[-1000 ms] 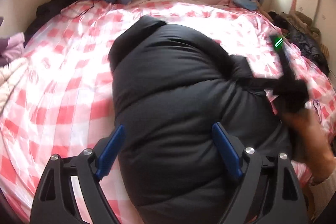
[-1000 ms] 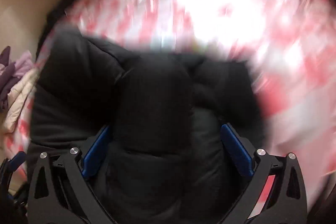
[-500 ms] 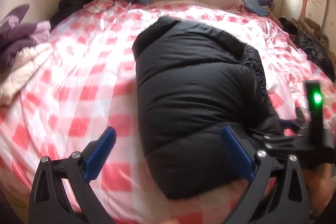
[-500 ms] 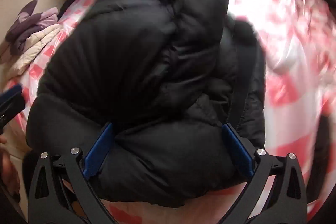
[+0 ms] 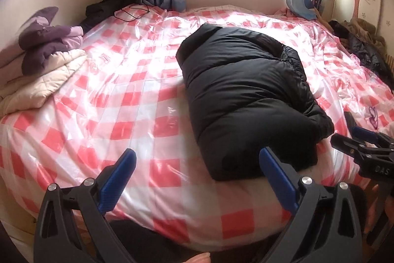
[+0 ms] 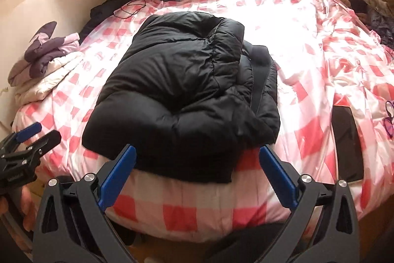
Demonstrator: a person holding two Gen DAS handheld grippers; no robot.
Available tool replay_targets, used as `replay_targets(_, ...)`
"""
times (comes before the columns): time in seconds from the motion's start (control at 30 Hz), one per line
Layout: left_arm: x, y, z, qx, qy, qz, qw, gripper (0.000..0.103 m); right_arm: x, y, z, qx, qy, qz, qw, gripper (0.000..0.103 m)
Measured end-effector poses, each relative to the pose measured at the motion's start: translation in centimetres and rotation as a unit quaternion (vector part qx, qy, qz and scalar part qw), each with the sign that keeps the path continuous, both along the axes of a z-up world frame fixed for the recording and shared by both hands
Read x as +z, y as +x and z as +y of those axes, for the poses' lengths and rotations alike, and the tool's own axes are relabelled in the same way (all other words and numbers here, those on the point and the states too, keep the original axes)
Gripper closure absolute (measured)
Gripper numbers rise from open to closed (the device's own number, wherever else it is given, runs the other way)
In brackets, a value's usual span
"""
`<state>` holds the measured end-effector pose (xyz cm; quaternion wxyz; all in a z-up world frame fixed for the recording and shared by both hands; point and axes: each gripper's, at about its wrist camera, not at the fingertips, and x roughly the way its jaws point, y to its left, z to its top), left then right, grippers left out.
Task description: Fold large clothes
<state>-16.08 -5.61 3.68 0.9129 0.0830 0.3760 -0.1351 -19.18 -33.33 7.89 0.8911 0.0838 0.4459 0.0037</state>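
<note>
- Left gripper (image 5: 197, 169): we note its fingers spread wide, nothing between them, above the near edge of the bed (image 5: 98, 100).
- Black puffer jacket (image 5: 246, 100): we find it folded into a thick bundle, right of centre, near edge. We judge it light, soft, springy, with a slick shell; best taken by pinching a deep fold at its near corners.
- Right gripper (image 6: 197, 164): fingers wide, empty, just short of the jacket's near edge.
</note>
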Motion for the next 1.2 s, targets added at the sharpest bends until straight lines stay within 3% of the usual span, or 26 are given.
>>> replay_targets(0.43, 0.5, 0.3, -0.1, -0.003, 0.003, -0.003, 1.0, 0.007, -0.2, 0.8, 1.1, 0.014, -0.014, 0.009, 1.0, 0.006)
replay_targets(0.57, 0.1, 1.9, -0.3, 0.0, 0.004, 0.002, 1.0, 0.007, -1.1, 2.7, -2.5, -0.019, 0.068, 0.018, 0.997, 0.006)
replay_targets(0.67, -0.3, 3.0, -0.5, 0.003, 0.01, 0.0, 0.9999, 0.007, -1.9, 4.4, -4.9, -0.042, 0.094, 0.021, 0.994, 0.006)
replay_targets(0.87, -0.8, 4.5, -1.2, 0.006, 0.02, -0.006, 0.9998, 0.007, -6.1, 7.0, -5.9, -0.042, 0.076, 0.095, 0.992, 0.006)
replay_targets(1.03, -1.1, 4.9, -1.6, 0.002, 0.03, -0.013, 0.9995, 0.007, -4.7, 7.2, -7.6, -0.065, 0.091, 0.05, 0.992, 0.006)
replay_targets(1.13, -1.8, 6.0, -1.3, -0.011, -0.009, 0.026, 0.9996, 0.007, -4.3, 8.9, -8.7, -0.07, 0.099, 0.037, 0.992, 0.006)
replay_targets(1.2, -2.7, 7.8, -0.3, -0.034, -0.093, 0.099, 0.9902, 0.007, -5.8, 10.6, -9.2, -0.065, 0.124, 0.068, 0.988, 0.006)
